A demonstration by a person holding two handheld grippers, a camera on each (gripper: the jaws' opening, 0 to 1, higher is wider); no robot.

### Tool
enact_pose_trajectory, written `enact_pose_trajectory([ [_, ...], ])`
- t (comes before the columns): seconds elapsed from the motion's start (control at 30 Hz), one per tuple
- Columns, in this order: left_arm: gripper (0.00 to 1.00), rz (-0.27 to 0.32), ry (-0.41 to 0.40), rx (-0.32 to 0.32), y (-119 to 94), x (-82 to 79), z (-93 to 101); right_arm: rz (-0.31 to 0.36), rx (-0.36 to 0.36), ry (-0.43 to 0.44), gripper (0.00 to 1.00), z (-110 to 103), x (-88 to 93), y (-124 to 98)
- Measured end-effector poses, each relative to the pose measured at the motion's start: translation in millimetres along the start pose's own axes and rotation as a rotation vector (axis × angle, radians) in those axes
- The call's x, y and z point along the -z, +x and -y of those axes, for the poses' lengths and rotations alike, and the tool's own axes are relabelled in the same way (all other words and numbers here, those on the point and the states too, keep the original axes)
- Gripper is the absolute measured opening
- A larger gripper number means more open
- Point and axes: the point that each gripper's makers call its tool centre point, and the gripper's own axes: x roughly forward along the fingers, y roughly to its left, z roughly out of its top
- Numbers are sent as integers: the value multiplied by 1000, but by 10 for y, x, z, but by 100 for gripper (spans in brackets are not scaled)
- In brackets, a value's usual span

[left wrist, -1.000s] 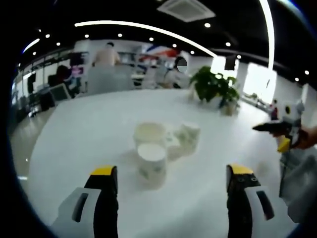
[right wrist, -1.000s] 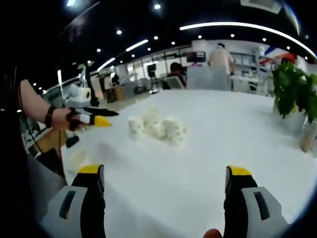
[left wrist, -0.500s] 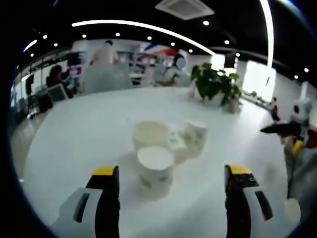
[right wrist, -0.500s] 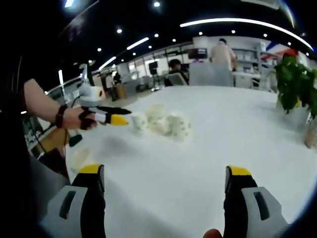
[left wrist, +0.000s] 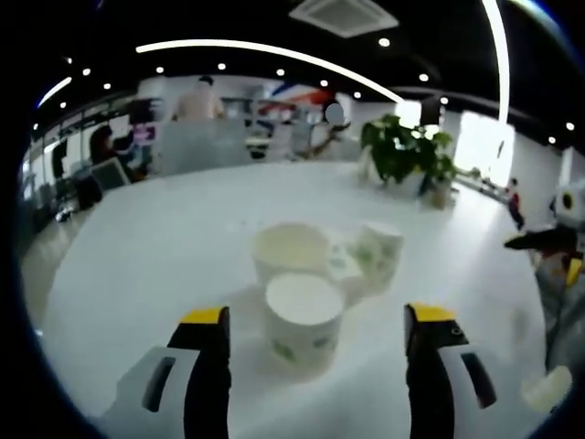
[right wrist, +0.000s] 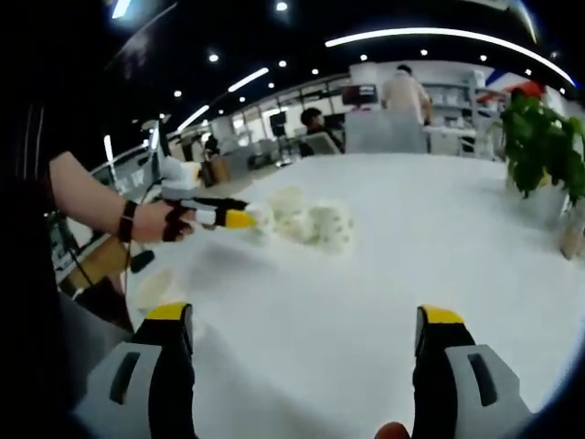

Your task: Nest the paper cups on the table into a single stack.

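left gripper [left wrist: 315, 322]: jaws wide apart, nothing held, nearest cup [left wrist: 303, 322] upright between its fingertips | right gripper [right wrist: 304, 320]: jaws wide, empty, cups [right wrist: 306, 222] far ahead on table [right wrist: 439, 247]

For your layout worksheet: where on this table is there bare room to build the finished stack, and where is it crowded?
Bare white table stretches between the right gripper and the paper cups, and on toward the plant. It is crowded at the cups, where the left gripper straddles the nearest cup.
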Motion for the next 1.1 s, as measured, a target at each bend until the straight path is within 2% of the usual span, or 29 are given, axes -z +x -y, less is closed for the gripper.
enact_pose_trajectory([
  [0.17, 75, 10, 2, -1, 53, 10, -35, 3, -2, 12, 100, -11, 23, -33],
  [0.33, 67, -2, 30, 10, 104, 33, -11, 6, 5, 15, 99, -23, 31, -78],
  [0.7, 55, -9, 55, 1, 165, 30, -38, 6, 14, 30, 97, -22, 54, -156],
  [1.1, 39, -13, 16, -5, 182, 39, -117, 2, 8, 32, 96, -36, 45, -159],
])
